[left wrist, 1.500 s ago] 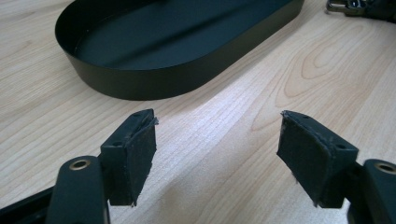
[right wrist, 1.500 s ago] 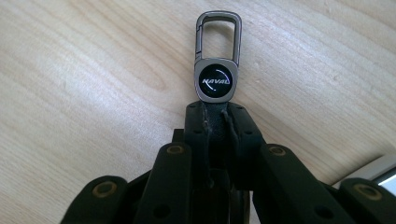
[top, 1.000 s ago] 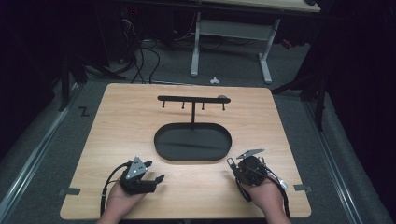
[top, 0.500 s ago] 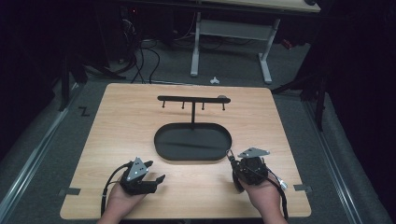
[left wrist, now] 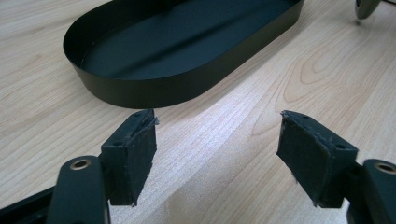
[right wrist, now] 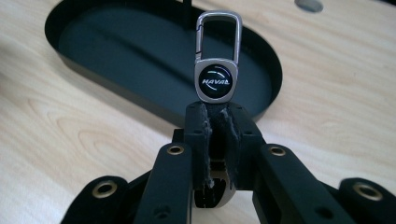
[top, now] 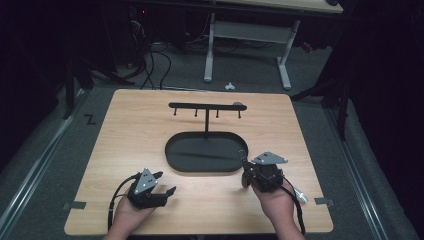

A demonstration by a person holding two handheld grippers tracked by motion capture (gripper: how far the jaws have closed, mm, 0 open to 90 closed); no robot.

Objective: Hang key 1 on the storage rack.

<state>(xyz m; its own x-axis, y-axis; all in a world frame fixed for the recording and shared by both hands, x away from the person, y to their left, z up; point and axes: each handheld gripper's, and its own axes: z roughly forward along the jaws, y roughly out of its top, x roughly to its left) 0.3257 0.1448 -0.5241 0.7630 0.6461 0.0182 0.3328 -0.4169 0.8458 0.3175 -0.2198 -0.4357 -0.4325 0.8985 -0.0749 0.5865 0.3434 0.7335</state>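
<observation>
Right gripper view looks along the right gripper (right wrist: 215,116), whose fingers (right wrist: 198,122) are clamped on the lower end of a silver key ring (right wrist: 215,70); its badge reads HAVAL and its clip loop stands upright above the pads, in front of the black oval tray (right wrist: 74,65). High view places that gripper (top: 245,172) just off the tray's (top: 172,159) right end, above the wooden surface (top: 125,125). Behind the tray a black hook rack (top: 206,106) stands on a thin post. Left gripper (left wrist: 217,140) sits near the surface's front edge with its fingers (left wrist: 140,149) wide apart and nothing between them, pointed at the tray.
</observation>
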